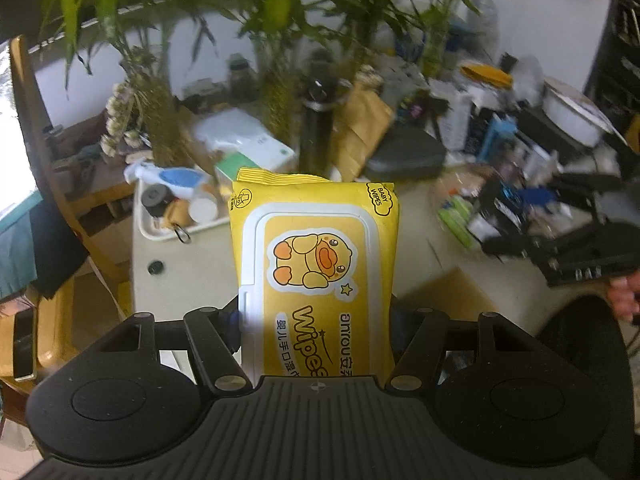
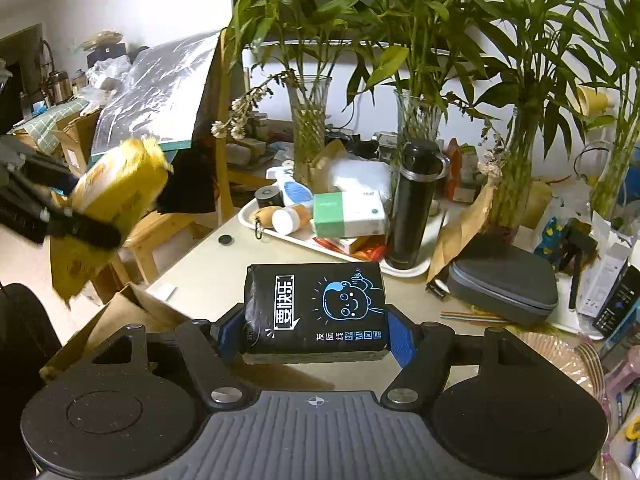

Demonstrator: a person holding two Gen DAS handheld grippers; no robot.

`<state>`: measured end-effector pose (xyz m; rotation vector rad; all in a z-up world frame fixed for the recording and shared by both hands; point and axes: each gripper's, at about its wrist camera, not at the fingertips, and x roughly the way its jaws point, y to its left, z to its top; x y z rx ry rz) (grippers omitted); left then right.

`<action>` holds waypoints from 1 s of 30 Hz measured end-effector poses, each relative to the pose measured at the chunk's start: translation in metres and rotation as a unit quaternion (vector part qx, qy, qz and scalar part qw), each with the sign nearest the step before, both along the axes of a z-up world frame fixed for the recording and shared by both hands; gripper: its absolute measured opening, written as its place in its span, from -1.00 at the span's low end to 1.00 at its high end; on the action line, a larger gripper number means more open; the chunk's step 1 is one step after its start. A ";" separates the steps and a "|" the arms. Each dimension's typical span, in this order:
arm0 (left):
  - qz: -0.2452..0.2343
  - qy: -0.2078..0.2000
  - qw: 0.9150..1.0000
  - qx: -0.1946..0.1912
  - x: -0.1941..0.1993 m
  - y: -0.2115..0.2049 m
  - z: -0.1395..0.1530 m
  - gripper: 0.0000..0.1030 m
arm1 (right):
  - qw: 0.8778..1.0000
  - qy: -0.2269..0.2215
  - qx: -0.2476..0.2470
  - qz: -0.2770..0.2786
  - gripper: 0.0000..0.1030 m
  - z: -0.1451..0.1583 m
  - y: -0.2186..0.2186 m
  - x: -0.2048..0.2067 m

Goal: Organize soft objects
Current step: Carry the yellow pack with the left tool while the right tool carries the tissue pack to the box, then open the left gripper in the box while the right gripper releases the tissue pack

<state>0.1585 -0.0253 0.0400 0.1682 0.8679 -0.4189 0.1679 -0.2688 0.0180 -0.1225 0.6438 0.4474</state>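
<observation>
Bamboo plants (image 2: 420, 20) in glass vases crowd the far edge of the cluttered surface (image 2: 208, 276), behind a white tray (image 2: 404, 270) and black flask (image 2: 416, 204). The left hand-held gripper (image 1: 316, 320) clamps a yellow "BABY WIPES" pack (image 1: 316, 252) in mid-air; the right hand-held gripper (image 2: 314, 332) grips a black tissue pack (image 2: 316, 306) above the surface's bare near corner.
</observation>
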 end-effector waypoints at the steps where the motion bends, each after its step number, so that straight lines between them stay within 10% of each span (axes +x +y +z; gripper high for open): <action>1: -0.002 0.005 1.000 0.001 -0.003 -0.001 -0.003 0.23 | 1.000 0.001 0.000 0.001 0.42 0.000 0.000 -0.003; 13: -0.067 0.036 0.997 0.008 -0.035 -0.020 -0.049 0.33 | 1.000 0.010 0.004 0.007 0.42 -0.004 0.001 -0.028; 30: -0.008 -0.053 0.999 0.003 -0.081 0.018 -0.038 0.52 | 0.999 0.030 0.013 0.016 0.42 -0.016 0.007 -0.057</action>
